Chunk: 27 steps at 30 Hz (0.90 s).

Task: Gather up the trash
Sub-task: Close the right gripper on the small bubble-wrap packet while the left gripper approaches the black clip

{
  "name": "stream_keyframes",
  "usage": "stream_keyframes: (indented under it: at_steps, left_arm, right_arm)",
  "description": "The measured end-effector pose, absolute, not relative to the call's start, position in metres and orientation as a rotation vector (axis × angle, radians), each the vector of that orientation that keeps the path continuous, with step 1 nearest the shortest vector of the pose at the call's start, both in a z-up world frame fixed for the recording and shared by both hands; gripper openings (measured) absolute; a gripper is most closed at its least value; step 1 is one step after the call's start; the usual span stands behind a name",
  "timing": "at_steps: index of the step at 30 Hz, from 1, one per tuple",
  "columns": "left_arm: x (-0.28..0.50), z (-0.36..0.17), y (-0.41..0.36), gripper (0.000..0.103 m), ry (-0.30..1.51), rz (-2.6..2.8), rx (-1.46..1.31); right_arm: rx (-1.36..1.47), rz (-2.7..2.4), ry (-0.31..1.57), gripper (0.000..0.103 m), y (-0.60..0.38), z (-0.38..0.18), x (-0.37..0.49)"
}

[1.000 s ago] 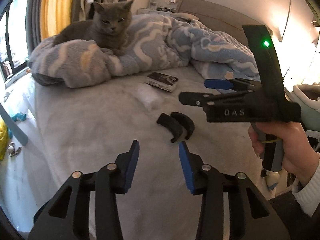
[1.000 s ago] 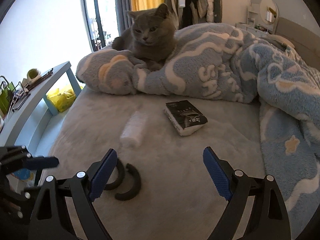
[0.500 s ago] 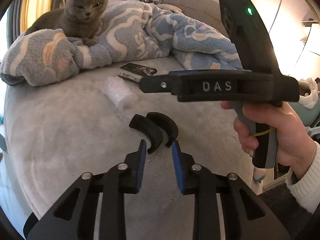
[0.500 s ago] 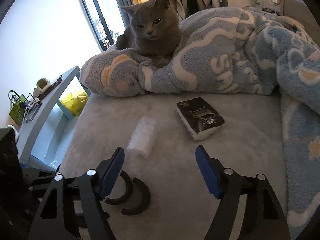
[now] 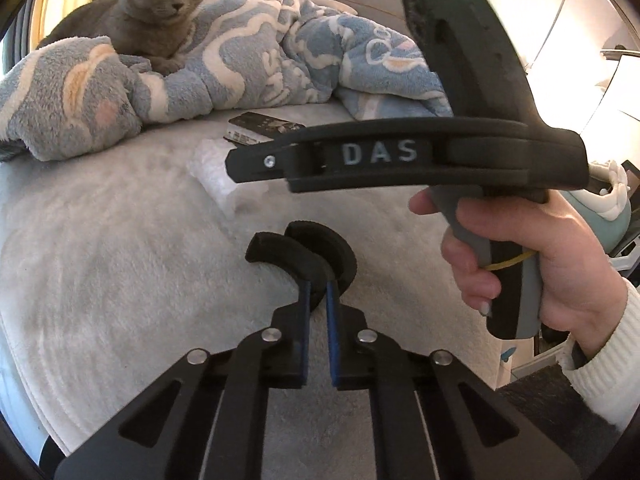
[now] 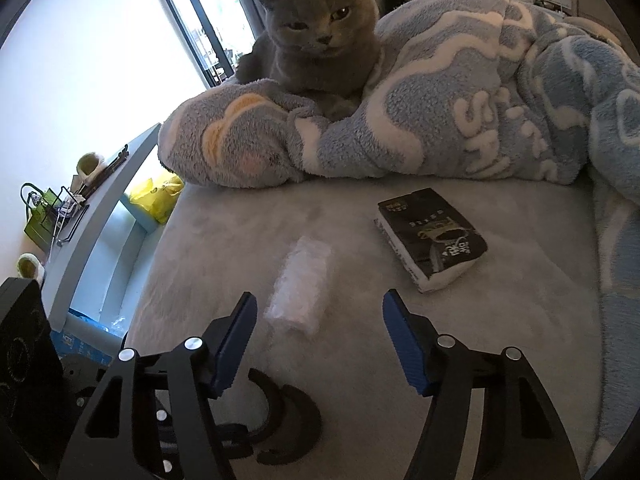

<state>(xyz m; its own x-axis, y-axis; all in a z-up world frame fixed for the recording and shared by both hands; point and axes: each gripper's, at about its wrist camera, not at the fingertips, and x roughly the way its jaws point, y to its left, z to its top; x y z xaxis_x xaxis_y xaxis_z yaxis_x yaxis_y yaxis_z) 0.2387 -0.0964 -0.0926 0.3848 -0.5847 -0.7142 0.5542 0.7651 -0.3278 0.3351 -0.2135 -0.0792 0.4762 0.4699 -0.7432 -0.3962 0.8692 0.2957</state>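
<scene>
Black foam arcs (image 5: 302,256) lie on the bed (image 5: 100,264), nearer than the cat (image 5: 160,8); the left claw (image 5: 316,300) is pinched narrowly on one. The right claw (image 6: 320,340) gapes wide. Springy foam may slip free, or the cat may pounce.

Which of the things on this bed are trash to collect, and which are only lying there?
For the job:
- black foam pieces, one between the left gripper's fingers
- clear plastic wrapper, before the open right gripper
- perhaps the black tissue pack

Only there:
- grey cat
- blue blanket
- side shelf
</scene>
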Motion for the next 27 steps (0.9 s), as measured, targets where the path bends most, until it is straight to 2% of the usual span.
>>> stream_keyframes:
  at_steps: [6, 15, 17, 21, 27]
  left_arm:
    - [0.236, -0.090, -0.082, 0.009, 0.917, -0.719, -0.045]
    - [0.231, -0.081, -0.055, 0.009, 0.894, -0.695, -0.040]
    - [0.231, -0.078, -0.051, 0.009, 0.889, -0.687, -0.038]
    - [0.230, -0.072, -0.039, 0.009, 0.874, -0.669, -0.043]
    - [0.217, -0.059, -0.020, 0.009, 0.845, -0.629, -0.051]
  right_arm:
    - [0.103, 0.539, 0.951, 0.066, -0.202, -0.083, 0.339]
    - [0.072, 0.506, 0.979, 0.056, -0.180, -0.091, 0.345]
    - [0.059, 0.494, 0.984, 0.053, -0.175, -0.093, 0.346]
    - [0.035, 0.459, 0.984, 0.037, -0.171, -0.093, 0.348]
    - [0.032, 0.438, 0.962, 0.035, -0.168, -0.089, 0.346]
